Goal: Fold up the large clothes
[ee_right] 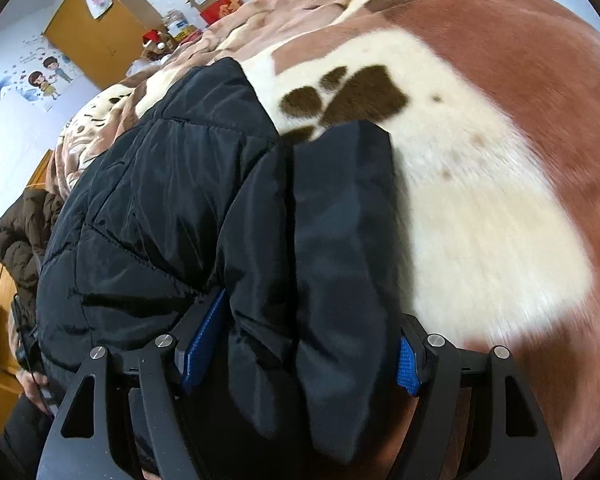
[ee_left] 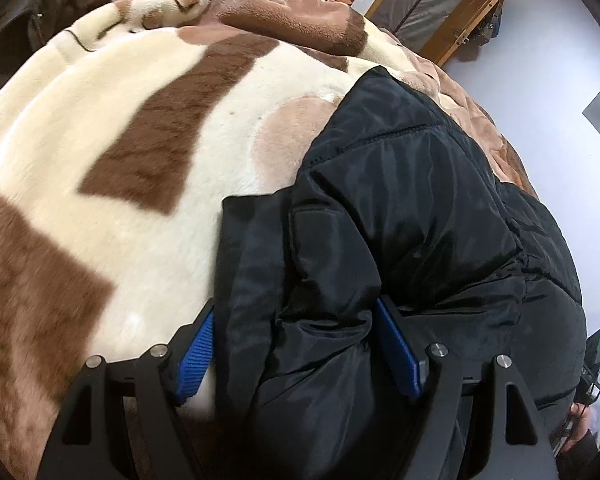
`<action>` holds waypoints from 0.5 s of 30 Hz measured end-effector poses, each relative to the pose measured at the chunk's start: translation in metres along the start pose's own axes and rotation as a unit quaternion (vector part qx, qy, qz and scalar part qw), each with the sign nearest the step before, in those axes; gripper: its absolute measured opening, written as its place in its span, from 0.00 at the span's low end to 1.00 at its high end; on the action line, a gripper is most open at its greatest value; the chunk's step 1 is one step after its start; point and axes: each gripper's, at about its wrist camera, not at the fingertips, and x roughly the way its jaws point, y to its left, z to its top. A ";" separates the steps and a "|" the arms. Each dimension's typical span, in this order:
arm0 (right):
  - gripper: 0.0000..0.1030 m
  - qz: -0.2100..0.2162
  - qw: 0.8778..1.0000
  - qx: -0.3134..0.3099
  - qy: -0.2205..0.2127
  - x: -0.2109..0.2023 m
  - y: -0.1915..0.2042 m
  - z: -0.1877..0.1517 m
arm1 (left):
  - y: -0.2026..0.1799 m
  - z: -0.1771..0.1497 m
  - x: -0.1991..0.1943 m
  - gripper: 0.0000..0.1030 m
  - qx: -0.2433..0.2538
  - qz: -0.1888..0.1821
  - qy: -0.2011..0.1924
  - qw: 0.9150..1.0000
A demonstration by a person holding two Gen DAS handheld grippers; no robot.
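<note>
My left gripper (ee_left: 296,344) points down at the black padded jacket (ee_left: 400,216), its blue pads (ee_left: 198,356) spread wide with a fold of the jacket's edge lying between them; I can't see either pad pressing the fabric. The jacket rests on a cream and brown fleece blanket (ee_left: 140,152). Beyond the jacket's far end, a wooden-framed screen (ee_left: 440,4) leans against the white wall.

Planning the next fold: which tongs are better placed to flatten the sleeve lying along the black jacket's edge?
Right, probably. The right tongs straddle the sleeve; the left tongs straddle bunched black jacket body.
</note>
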 end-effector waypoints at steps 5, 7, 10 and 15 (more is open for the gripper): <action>0.63 0.016 1.000 0.002 0.000 -0.004 0.001 -0.008 | 0.001 -0.008 -0.003 0.76 -0.007 -0.004 -0.006 1.000; 0.62 0.024 1.000 0.000 0.002 -0.004 -0.002 -0.009 | 0.002 -0.009 -0.001 0.76 -0.007 -0.010 -0.003 1.000; 0.61 0.028 1.000 0.000 0.009 0.003 -0.003 -0.002 | 0.001 -0.002 0.008 0.77 -0.012 -0.017 0.008 1.000; 0.48 0.025 1.000 -0.004 0.011 0.008 0.005 0.002 | -0.008 0.001 0.012 0.66 -0.003 -0.018 0.020 1.000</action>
